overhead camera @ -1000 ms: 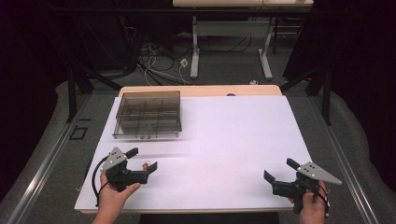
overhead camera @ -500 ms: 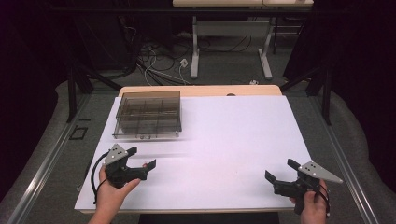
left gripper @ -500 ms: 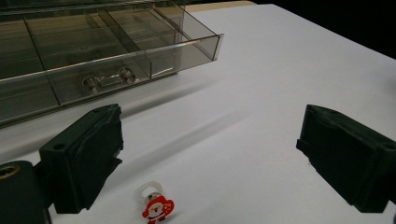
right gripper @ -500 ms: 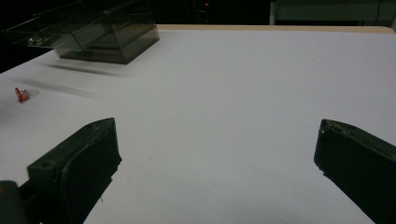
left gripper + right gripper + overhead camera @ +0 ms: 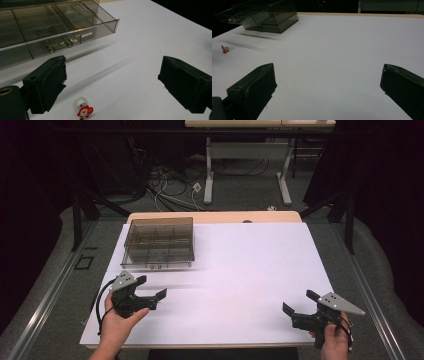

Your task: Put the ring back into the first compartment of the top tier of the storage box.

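A smoky transparent organizer box [image 5: 158, 241] with divided compartments sits at the white table's far-left area. A tiny Santa ring [image 5: 84, 110] (red figure on a clear band) lies on the table near it.

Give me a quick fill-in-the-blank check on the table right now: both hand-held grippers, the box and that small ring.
1. The left hand-held gripper has its jaws ____.
2. The ring on the white table carries a little ____ figure.
3. The smoky clear box is split into several ____.
4. The right hand-held gripper holds ____.

Missing words: open; Santa; compartments; nothing
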Available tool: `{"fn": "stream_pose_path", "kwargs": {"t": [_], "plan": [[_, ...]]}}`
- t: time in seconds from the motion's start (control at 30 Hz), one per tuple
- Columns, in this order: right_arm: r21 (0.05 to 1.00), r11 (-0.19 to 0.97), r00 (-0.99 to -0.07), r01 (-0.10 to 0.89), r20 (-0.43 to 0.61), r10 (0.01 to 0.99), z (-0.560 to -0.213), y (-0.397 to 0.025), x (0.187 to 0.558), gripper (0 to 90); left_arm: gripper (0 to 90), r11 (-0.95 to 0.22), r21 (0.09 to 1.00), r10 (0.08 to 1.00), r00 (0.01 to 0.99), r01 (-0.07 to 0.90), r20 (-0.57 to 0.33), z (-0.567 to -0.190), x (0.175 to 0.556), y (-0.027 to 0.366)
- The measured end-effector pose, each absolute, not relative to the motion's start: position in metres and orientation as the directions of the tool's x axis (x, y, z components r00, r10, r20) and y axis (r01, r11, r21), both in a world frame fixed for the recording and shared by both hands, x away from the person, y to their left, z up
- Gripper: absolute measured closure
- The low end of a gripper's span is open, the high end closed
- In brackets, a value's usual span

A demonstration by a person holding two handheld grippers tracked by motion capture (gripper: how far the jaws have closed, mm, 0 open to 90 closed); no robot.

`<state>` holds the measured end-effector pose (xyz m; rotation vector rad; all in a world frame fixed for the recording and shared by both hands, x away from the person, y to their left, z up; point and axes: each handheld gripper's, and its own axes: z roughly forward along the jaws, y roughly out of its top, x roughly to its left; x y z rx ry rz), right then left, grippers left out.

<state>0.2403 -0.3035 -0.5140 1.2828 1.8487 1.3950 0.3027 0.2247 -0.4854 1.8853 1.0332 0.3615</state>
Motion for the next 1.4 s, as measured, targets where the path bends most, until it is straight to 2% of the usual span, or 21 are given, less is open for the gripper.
{"fn": "stream_pose_path", "kwargs": {"t": [0.67,1.13,1.4], "plan": [[0.916,0.063,-0.454,0.395,0.135,0.880,-0.516,-0.299,0.239,0.1,8.6,-0.322,0.755,0.764,0.627,0.572,-0.150,-0.476,0.317,0.216],[0.913,0.067,-0.451,0.403,0.134,0.882,-0.516,-0.300,0.238,0.1,16.2,-0.338,0.672,0.785,0.591,0.659,-0.185,-0.490,0.323,0.217],[0.914,0.064,-0.451,0.402,0.137,0.882,-0.516,-0.299,0.238,0.4,18.3,-0.339,0.669,0.786,0.590,0.661,-0.185,-0.490,0.323,0.217]]}}
